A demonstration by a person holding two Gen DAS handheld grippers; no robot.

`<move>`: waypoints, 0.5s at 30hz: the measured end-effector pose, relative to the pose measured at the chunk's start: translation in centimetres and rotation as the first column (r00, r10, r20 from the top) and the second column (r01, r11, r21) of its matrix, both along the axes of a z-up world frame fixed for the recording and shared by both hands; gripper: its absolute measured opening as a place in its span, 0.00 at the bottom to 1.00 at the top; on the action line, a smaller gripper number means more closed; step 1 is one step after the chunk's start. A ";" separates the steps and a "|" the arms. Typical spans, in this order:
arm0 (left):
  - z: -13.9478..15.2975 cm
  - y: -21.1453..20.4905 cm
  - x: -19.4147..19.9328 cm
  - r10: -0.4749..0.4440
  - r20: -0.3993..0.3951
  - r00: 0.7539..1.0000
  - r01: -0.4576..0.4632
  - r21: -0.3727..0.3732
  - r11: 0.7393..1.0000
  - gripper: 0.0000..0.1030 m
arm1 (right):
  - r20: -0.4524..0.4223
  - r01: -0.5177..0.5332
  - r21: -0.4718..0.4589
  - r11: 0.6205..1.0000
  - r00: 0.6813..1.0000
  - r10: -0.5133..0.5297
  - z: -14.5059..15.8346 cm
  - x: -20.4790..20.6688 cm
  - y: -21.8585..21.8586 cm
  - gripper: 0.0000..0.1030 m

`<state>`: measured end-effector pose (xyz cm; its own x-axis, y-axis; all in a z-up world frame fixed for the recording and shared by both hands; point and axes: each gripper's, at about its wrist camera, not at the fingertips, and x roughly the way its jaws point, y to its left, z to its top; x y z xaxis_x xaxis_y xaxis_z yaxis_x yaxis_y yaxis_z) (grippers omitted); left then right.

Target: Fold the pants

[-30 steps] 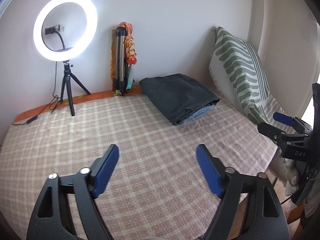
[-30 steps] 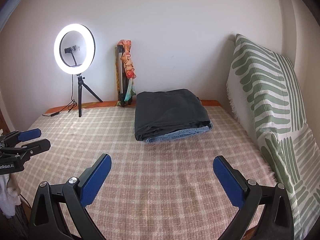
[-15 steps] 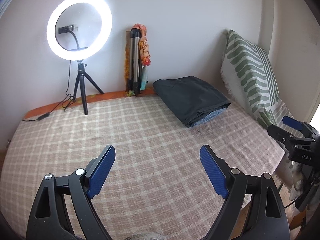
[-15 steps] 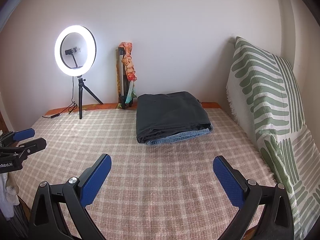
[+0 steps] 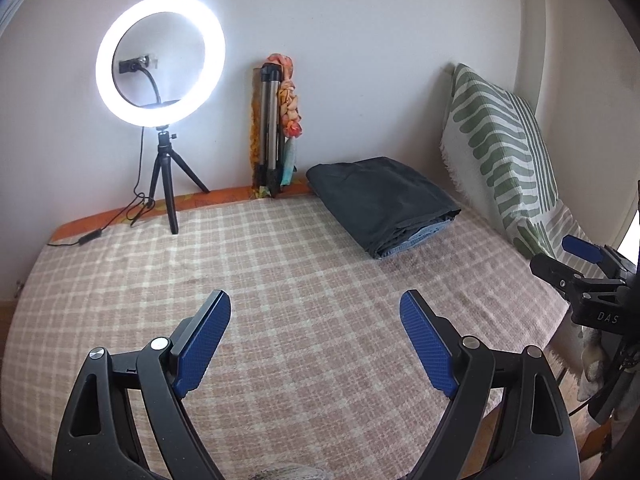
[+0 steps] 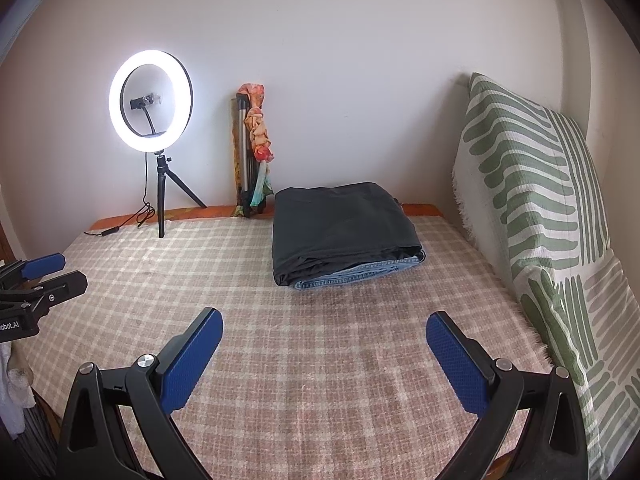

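A folded stack of pants lies at the back of the bed: dark grey pants (image 6: 340, 224) (image 5: 380, 196) on top and blue jeans (image 6: 360, 274) (image 5: 420, 236) under them. My left gripper (image 5: 316, 304) hovers open over the checked bedspread (image 5: 300, 280), well short of the stack, with nothing between its blue pads. My right gripper (image 6: 324, 320) is open too, empty, in front of the stack. Each gripper shows at the edge of the other's view: the right gripper (image 5: 560, 260) and the left gripper (image 6: 56, 270).
A lit ring light (image 5: 160, 66) (image 6: 151, 101) stands on a small tripod at the back left, its cable trailing on the bed. A folded tripod with a scarf (image 5: 276, 128) (image 6: 252, 152) leans on the wall. A green-patterned cushion (image 6: 540, 208) (image 5: 504, 148) lines the right side.
The left wrist view has shifted so the ring light and the stack sit further right and lower. The right gripper's view is almost unchanged. Both stay open.
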<state>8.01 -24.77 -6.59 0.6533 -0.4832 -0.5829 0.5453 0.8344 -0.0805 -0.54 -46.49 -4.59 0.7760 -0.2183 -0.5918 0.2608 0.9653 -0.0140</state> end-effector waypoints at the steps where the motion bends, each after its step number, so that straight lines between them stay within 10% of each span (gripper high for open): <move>1: 0.0 -0.1 -0.1 -0.002 0.000 1.000 0.002 0.001 1.000 0.84 | 0.001 0.001 0.000 1.000 1.000 -0.001 0.0 0.0 0.0 1.00; 15: 0.0 -0.2 -0.3 -0.016 0.002 1.000 0.016 0.002 1.000 0.84 | -0.006 0.001 0.006 1.000 1.000 -0.001 0.0 -0.1 0.1 1.00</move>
